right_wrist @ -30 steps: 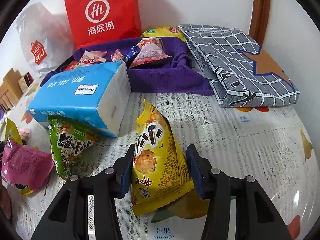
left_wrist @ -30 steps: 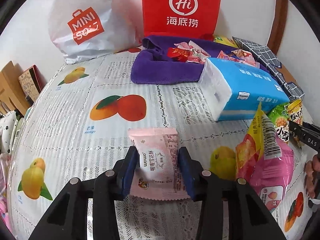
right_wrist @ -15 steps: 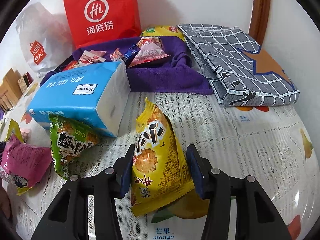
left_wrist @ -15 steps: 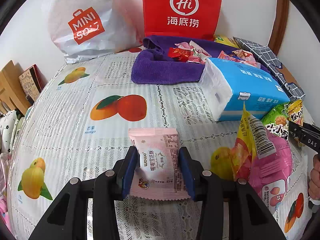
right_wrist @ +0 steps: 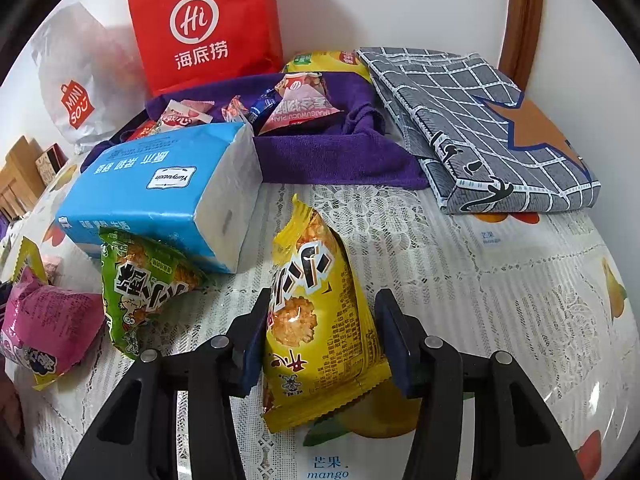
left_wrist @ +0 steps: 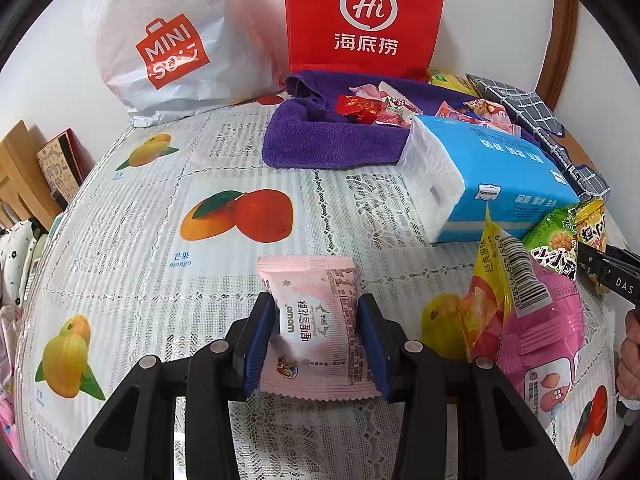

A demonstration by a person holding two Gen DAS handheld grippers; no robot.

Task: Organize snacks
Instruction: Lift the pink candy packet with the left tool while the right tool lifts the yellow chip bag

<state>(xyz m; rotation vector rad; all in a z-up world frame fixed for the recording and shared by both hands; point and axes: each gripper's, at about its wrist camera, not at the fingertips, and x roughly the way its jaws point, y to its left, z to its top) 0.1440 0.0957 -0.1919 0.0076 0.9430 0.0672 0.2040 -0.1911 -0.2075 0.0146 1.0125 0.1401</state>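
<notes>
A pale pink snack packet (left_wrist: 308, 280) stands on the fruit-print tablecloth (left_wrist: 160, 200), and my left gripper (left_wrist: 316, 320) is shut on it, both blue pads pressing its sides. In the right wrist view a yellow rice-cracker bag (right_wrist: 312, 280) lies between the jaws of my right gripper (right_wrist: 322, 320). Those jaws are opening: the left pad touches the bag, the right pad stands just off it. Behind lies a purple towel (right_wrist: 320, 156) with several small snacks on it, also seen as the purple towel (left_wrist: 332, 148) in the left wrist view.
A blue tissue pack (right_wrist: 160, 184) lies in front of the towel, with a green snack bag (right_wrist: 140, 288) and a magenta bag (left_wrist: 536, 328) beside it. A red paper bag (left_wrist: 364, 16) and a white shopping bag (left_wrist: 168, 48) stand at the wall. A folded grey checked cloth (right_wrist: 480, 120) lies at the right.
The magenta bag's top has swung a little to the left. The right gripper's jaws stand slightly wider around the yellow bag. Neither hand has moved.
</notes>
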